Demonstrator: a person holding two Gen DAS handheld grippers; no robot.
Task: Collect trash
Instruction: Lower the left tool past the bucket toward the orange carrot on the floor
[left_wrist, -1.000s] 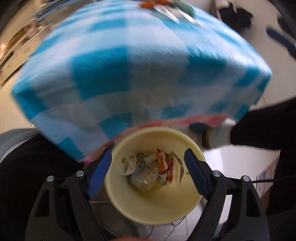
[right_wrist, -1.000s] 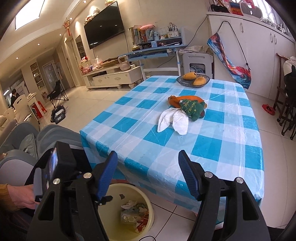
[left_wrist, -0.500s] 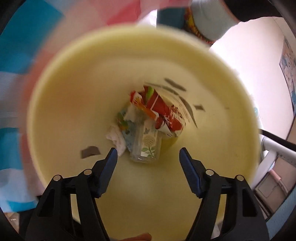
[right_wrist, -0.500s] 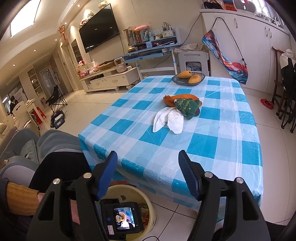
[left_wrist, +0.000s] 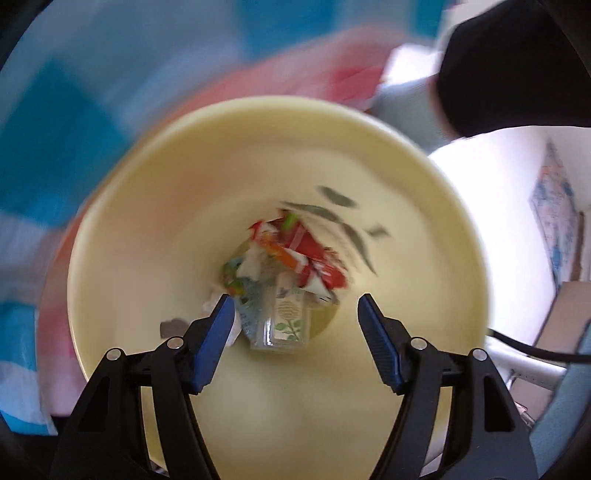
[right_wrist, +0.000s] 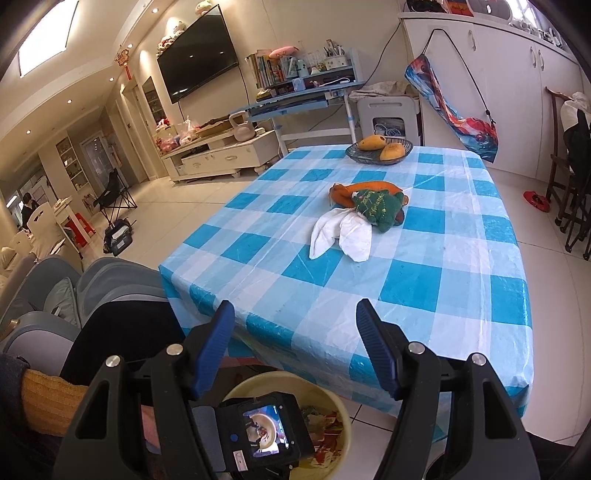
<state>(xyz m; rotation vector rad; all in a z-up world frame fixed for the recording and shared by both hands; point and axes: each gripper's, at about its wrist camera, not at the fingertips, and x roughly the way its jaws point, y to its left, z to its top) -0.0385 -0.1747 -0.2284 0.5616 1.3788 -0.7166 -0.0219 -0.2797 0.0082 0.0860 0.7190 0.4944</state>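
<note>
A pale yellow bin (left_wrist: 155, 229) stands on the floor at the table's near edge, also low in the right wrist view (right_wrist: 341, 417). At its bottom lie a clear plastic bottle (left_wrist: 284, 325), red wrappers (left_wrist: 314, 258) and paper scraps. My left gripper (left_wrist: 295, 314) is open and empty, pointing down into the bin. My right gripper (right_wrist: 295, 317) is open and empty above the table's near edge. On the blue checked tablecloth (right_wrist: 424, 280) lie white tissue (right_wrist: 343, 232) and orange peel with a green wrapper (right_wrist: 373, 201).
A fruit bowl (right_wrist: 378, 149) stands at the table's far end. Grey chairs (right_wrist: 74, 295) sit left of the table, wooden chairs (right_wrist: 569, 192) at far right. The left gripper's camera back (right_wrist: 258, 432) sits over the bin.
My left gripper swung down from facing the table edge into the bin, then pulled back slightly. My right gripper stayed nearly still.
</note>
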